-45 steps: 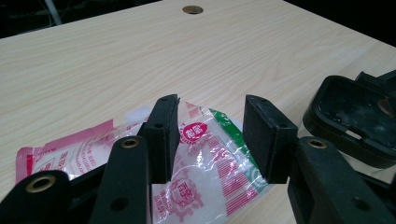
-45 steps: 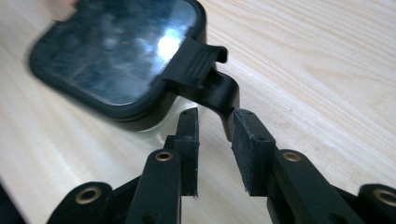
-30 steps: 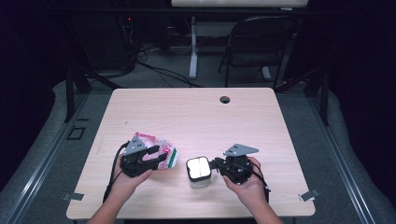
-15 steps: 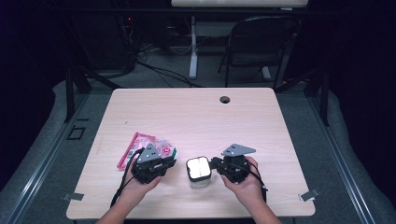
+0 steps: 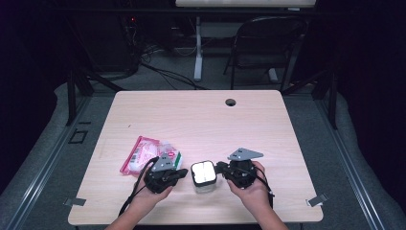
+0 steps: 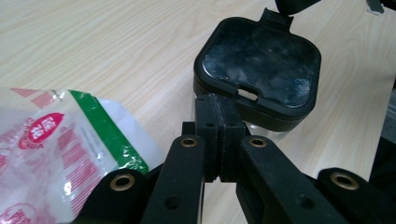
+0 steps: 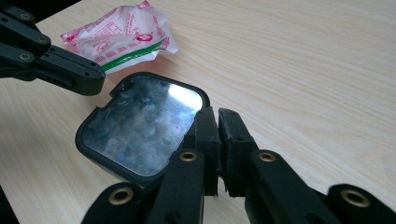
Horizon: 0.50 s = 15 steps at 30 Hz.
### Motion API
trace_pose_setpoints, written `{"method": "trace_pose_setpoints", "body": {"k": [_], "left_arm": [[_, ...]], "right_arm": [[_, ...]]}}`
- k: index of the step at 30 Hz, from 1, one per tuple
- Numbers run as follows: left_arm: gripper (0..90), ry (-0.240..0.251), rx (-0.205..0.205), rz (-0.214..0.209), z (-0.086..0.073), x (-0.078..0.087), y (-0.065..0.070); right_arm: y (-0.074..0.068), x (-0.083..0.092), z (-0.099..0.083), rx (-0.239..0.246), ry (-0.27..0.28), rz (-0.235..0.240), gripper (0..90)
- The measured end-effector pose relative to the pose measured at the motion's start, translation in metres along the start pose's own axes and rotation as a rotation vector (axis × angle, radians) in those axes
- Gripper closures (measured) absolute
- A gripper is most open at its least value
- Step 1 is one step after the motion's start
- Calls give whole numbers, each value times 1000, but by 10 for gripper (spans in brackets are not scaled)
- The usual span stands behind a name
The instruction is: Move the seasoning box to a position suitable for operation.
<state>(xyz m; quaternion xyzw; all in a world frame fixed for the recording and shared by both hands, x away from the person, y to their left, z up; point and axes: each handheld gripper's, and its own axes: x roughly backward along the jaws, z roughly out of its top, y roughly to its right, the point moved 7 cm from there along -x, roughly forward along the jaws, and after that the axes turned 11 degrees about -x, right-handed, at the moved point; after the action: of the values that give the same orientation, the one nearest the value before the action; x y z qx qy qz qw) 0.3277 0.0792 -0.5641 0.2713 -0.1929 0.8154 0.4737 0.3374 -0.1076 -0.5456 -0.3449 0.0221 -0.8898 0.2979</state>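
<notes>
The left hand-held gripper [image 5: 181, 173] has just been closing, and its black pads [image 6: 219, 135] now meet with nothing between them. In its own view the tips sit at the near edge of a small square box with a black rim and a clear, scuffed lid [image 6: 259, 70], right at the notch in that rim; whether they touch it I cannot tell. The box stands on the pale wood-grain bench [image 5: 201, 120], near the person's edge and between the two hands.

The right hand-held gripper [image 5: 221, 168] comes at the same box from the opposite side. Its jaws stand almost together (a thin slit is all that shows between the pads [image 7: 207, 135]) and they appear to pinch a small tab at the lid's rim, though the contact itself is hidden behind the pads. In the right gripper view the lid [image 7: 140, 130] reflects the light.

Just beside the left hand-held gripper, on its outer side, lies a crinkled clear plastic packet printed in pink with a green stripe [image 5: 146, 154], flat on the bench and apart from the box.
</notes>
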Motion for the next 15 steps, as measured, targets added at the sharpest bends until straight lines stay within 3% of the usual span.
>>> {"method": "trace_pose_setpoints", "body": {"k": [15], "left_arm": [[899, -21, -10, -16, -3, -10, 4]], "right_arm": [[0, 0, 0, 1, 7, -1, 872]]}}
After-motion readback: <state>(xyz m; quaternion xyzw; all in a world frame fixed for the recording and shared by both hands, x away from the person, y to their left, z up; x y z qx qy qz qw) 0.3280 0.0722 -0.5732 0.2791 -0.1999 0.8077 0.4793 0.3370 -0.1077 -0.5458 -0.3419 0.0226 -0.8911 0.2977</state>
